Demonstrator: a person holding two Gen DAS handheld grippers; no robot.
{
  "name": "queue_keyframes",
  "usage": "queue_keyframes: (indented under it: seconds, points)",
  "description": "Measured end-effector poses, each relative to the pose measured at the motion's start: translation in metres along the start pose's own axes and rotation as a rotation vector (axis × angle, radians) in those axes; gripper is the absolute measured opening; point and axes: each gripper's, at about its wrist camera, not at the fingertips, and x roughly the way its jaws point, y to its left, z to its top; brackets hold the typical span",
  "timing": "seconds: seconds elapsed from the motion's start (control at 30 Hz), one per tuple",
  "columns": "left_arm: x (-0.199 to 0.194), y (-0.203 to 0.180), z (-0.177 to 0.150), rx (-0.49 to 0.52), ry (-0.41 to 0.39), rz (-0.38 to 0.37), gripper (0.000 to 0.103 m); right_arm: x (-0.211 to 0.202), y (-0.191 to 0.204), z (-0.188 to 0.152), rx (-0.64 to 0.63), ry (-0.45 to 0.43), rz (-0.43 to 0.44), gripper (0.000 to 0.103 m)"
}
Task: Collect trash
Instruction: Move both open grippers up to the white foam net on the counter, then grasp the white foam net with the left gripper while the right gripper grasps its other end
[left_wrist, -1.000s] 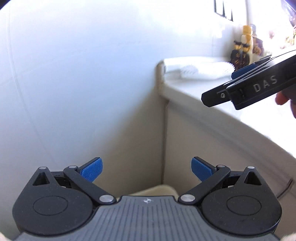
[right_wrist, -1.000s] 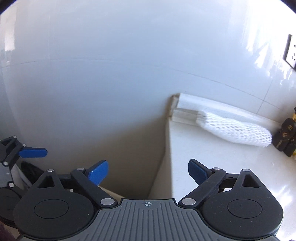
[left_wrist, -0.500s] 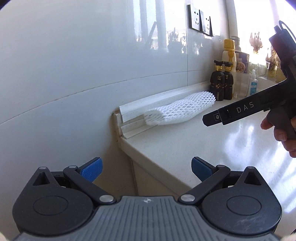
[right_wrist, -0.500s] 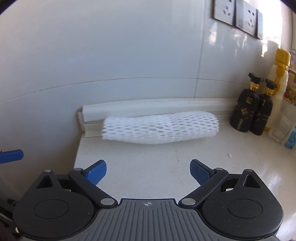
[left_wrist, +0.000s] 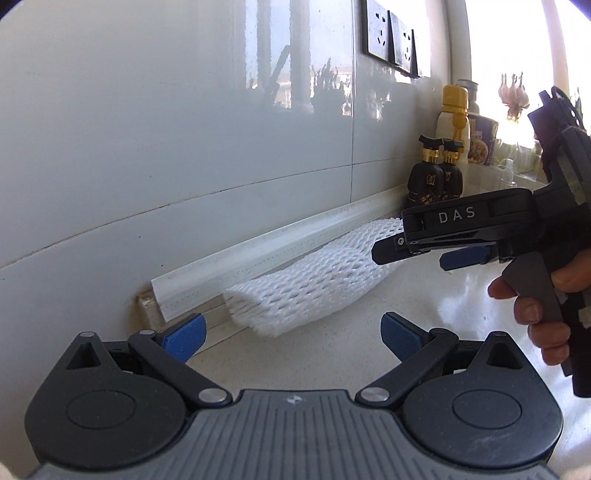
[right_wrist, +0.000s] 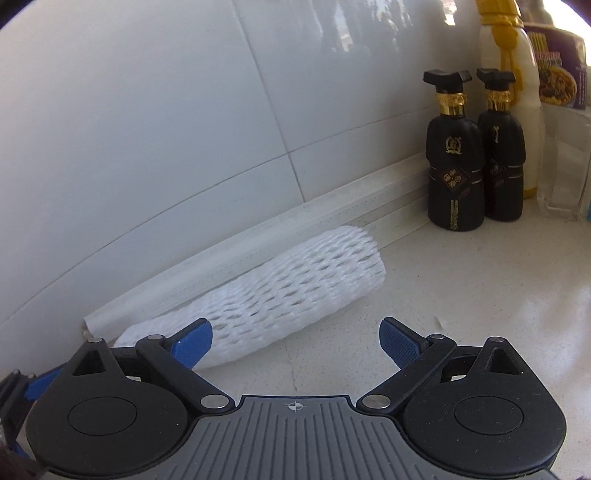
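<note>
A white foam net sleeve (left_wrist: 306, 284) (right_wrist: 280, 291) lies on the pale countertop (left_wrist: 332, 350) along the white wall trim. My left gripper (left_wrist: 291, 334) is open just short of the sleeve's near end, with nothing between its blue pads. My right gripper (right_wrist: 295, 339) is open too, low over the counter, its left pad in front of the sleeve's near part. In the left wrist view the right gripper (left_wrist: 424, 251) reaches in from the right over the sleeve's far end, held by a hand (left_wrist: 535, 314).
Two black bottles with gold collars (right_wrist: 472, 158) (left_wrist: 439, 177) stand against the wall past the sleeve, with a white and yellow bottle (right_wrist: 506, 74) and a printed packet (right_wrist: 557, 77) behind. Wall sockets (left_wrist: 391, 40) sit above. The counter ends at the left corner (left_wrist: 144, 302).
Both grippers have swung right and moved in over the counter toward the foam sleeve, which now looks much larger and closer. Both stay open.
</note>
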Motion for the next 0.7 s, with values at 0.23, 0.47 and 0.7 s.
queue_keyframes:
  seconds: [0.23, 0.47, 0.7]
  points:
    - [0.017, -0.005, 0.006, 0.022, 0.009, -0.009, 0.075, 0.023, -0.017, 0.003, 0.137, -0.015, 0.026, 0.097]
    - [0.025, -0.001, 0.009, 0.012, 0.038, 0.008, 0.031, 0.034, -0.015, -0.001, 0.181, -0.027, 0.013, 0.055]
    - [0.013, 0.005, 0.005, 0.003, 0.028, 0.004, 0.004, 0.026, -0.002, -0.009, 0.154, -0.042, 0.044, 0.010]
